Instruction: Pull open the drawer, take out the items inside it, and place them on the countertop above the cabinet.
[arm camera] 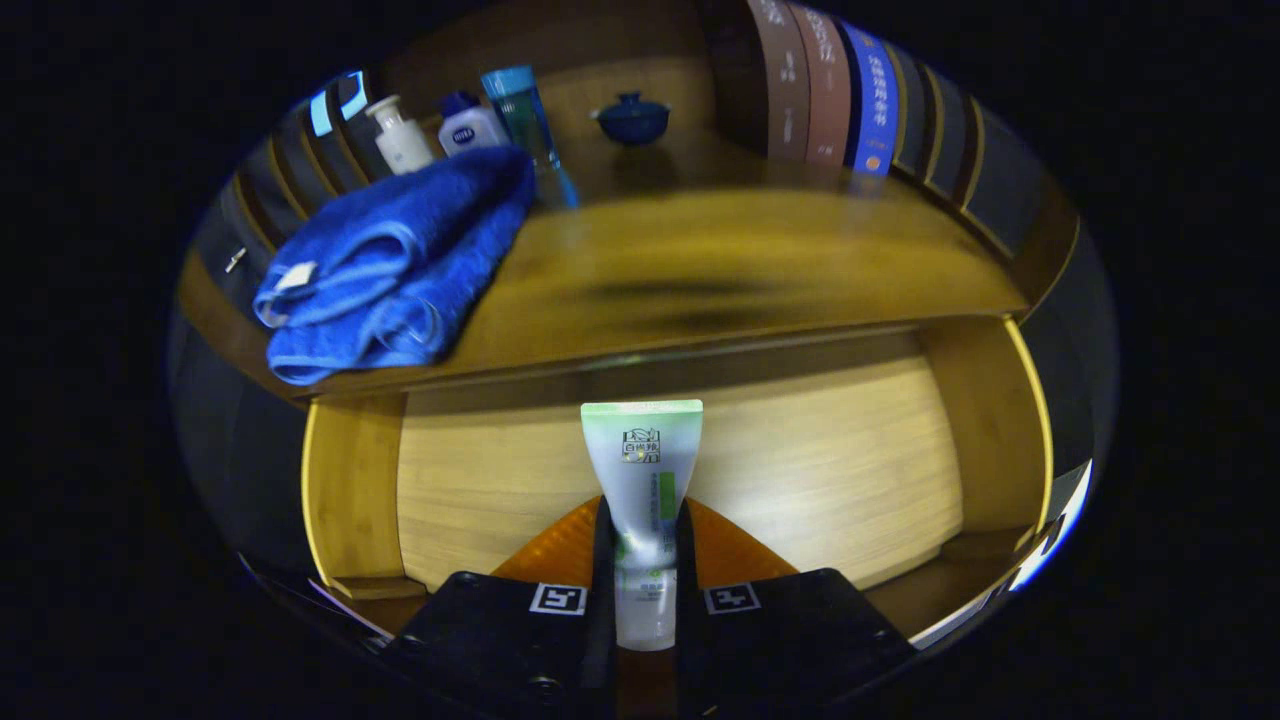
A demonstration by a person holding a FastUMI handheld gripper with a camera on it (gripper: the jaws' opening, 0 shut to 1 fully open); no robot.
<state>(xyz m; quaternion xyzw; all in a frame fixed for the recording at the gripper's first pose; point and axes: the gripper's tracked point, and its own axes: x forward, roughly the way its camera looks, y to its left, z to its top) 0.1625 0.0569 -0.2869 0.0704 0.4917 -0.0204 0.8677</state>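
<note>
The tongs (pixel 643 560) are closed on a white and green plastic squeeze tube (pixel 645 480); both fingers press on its lower half, and its flat crimped end stands upright ahead of them. Under the tube lies the open wooden drawer (pixel 800 470), and its pale floor looks bare, so I judge this is the last item to bring out. Above and beyond the drawer is the brown wooden desk (pixel 720 270).

To do this step well, I would lift the tube clear over the front edge of the desk and put it on the free middle part, apart from the folded blue towel (pixel 390 270) to the left. The bottles (pixel 470 125) and the dark blue lidded bowl (pixel 632 117) stand further back (they should not be touched). Loosen the grip only when the tube rests on the wood, because it may fall over.
</note>
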